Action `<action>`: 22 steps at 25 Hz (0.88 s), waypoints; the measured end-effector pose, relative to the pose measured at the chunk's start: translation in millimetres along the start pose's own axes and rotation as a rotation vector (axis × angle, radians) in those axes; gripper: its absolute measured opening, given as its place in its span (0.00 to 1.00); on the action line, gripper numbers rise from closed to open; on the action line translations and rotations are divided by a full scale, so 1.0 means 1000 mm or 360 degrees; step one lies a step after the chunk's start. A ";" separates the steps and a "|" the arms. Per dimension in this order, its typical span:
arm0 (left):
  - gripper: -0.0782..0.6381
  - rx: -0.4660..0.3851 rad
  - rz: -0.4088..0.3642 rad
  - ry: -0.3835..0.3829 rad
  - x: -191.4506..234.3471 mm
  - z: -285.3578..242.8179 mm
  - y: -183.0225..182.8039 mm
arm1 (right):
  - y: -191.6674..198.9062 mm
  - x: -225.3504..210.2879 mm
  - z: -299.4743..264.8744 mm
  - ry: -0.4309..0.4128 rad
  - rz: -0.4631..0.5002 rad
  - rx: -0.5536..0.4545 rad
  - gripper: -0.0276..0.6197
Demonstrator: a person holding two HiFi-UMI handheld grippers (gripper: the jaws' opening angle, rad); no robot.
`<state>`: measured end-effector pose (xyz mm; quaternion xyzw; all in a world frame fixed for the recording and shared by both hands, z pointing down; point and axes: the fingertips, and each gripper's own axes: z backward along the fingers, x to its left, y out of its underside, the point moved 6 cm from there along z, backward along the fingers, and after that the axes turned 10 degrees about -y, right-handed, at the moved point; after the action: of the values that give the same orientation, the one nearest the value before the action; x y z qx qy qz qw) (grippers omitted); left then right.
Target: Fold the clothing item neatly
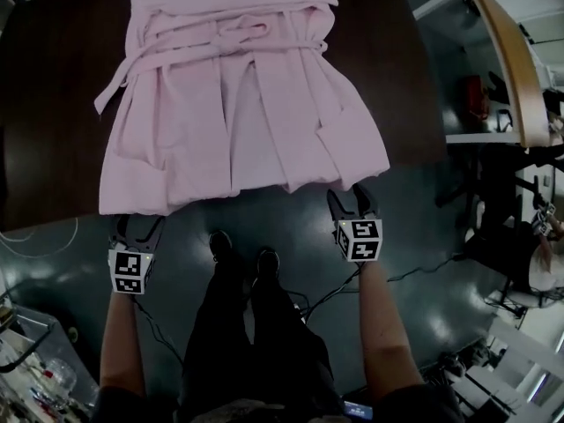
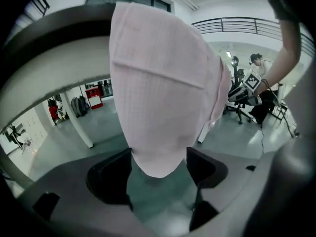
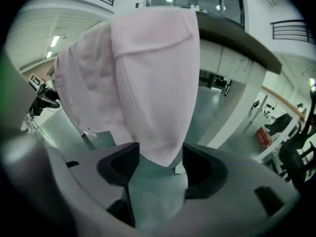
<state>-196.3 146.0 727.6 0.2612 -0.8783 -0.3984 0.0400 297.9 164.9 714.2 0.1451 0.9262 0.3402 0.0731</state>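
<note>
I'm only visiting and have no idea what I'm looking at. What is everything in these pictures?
garment: one, pale pink, spread on the table, hem hanging over the near edge
tie belt: one, pink, knotted across the garment's waist
table: one, dark brown, under the garment
wooden board: one, light brown, on white furniture at the right
floor: grey-green, around the table
shoes: two, black, on the floor by the table's edge
forearms: two, behind the grippers
left gripper: one, dark with a black-and-white marker cube, jaws open, the hem's left corner between them
right gripper: one, same make, jaws open, the hem's right corner between them
</note>
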 end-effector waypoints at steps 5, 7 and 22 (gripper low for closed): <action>0.58 -0.0147 0.0049 -0.0085 0.000 -0.050 0.015 | 0.023 -0.030 -0.058 -0.0118 0.0023 -0.0055 0.50; 0.58 -0.0224 -0.0010 -0.0161 0.001 -0.065 0.011 | 0.020 -0.034 -0.074 -0.0185 0.0079 -0.0136 0.51; 0.15 -0.0242 0.0193 -0.0157 -0.069 -0.015 0.001 | 0.002 0.003 -0.037 -0.0448 -0.0119 -0.0513 0.05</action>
<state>-133.5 170.8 748.1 0.1839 -0.8606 -0.4731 0.0404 286.7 144.1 743.4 0.1432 0.8452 0.4574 0.2364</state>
